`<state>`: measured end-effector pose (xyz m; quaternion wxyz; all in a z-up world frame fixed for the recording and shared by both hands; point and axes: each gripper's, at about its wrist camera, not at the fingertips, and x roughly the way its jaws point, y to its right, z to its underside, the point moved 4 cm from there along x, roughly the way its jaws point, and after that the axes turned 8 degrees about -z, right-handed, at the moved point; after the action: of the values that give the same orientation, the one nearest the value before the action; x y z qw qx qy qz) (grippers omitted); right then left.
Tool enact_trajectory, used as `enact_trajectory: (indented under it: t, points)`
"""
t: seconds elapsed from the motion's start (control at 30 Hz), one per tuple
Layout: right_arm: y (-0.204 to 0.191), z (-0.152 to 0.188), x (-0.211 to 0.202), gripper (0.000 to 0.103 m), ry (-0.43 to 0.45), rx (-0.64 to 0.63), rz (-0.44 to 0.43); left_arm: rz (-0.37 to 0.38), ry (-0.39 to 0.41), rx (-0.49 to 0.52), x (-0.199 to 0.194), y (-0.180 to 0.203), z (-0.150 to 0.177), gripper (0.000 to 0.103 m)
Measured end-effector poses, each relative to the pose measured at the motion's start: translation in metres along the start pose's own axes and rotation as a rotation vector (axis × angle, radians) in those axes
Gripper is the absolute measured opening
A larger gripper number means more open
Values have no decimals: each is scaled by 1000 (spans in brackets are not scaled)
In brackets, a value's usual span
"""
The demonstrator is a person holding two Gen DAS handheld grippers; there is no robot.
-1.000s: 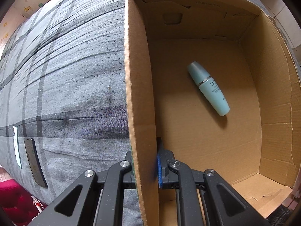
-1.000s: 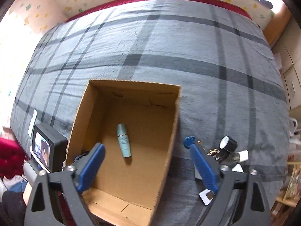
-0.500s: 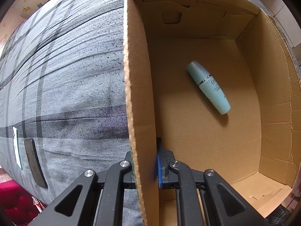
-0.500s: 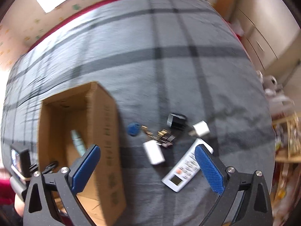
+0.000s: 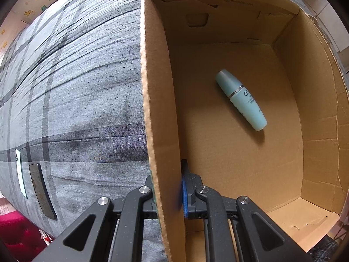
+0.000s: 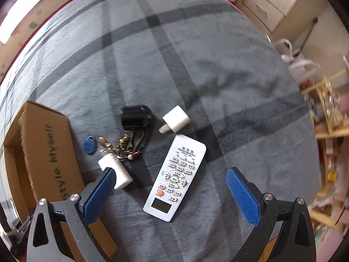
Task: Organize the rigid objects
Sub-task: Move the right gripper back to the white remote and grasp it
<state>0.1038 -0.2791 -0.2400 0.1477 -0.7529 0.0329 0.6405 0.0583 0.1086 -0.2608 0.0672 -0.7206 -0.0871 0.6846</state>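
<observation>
My left gripper [image 5: 169,194] is shut on the left wall of the cardboard box [image 5: 159,100], one finger outside and one inside. A teal bottle [image 5: 241,99] lies on the box floor. My right gripper [image 6: 172,193] is open and empty above a white remote [image 6: 176,176] on the grey plaid bed. Beside the remote lie a white charger plug [image 6: 176,119], a black cube adapter [image 6: 135,116], a bunch of keys with a blue tag [image 6: 118,145] and a white cylinder [image 6: 115,171]. The box [image 6: 52,152] stands at the left in the right wrist view.
A dark flat phone-like object [image 5: 41,191] and a white card [image 5: 20,174] lie at the bed's left edge. Drawers [image 6: 259,6] and cluttered shelves [image 6: 329,118] stand beyond the bed's right side.
My right gripper has swung right from over the box to above the remote and small items, still open. My left gripper keeps its hold on the box wall.
</observation>
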Motion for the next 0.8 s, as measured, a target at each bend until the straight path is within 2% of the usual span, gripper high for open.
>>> enact_trajectory:
  t: [0.33,0.53,0.73,0.8]
  points:
    - [17,7,41,103,-71,108,18,-5,-6,5,1,2,0,12]
    - [22,14,63,103,-121,192,0,-5,-7,4,1,3,0,12]
    - [25,14,81,101,-152,184,16,-7,-8,6,1,2,0,12]
    - [21,16,87,97,-168,187,2,-6,-7,4,1,3,-1,12]
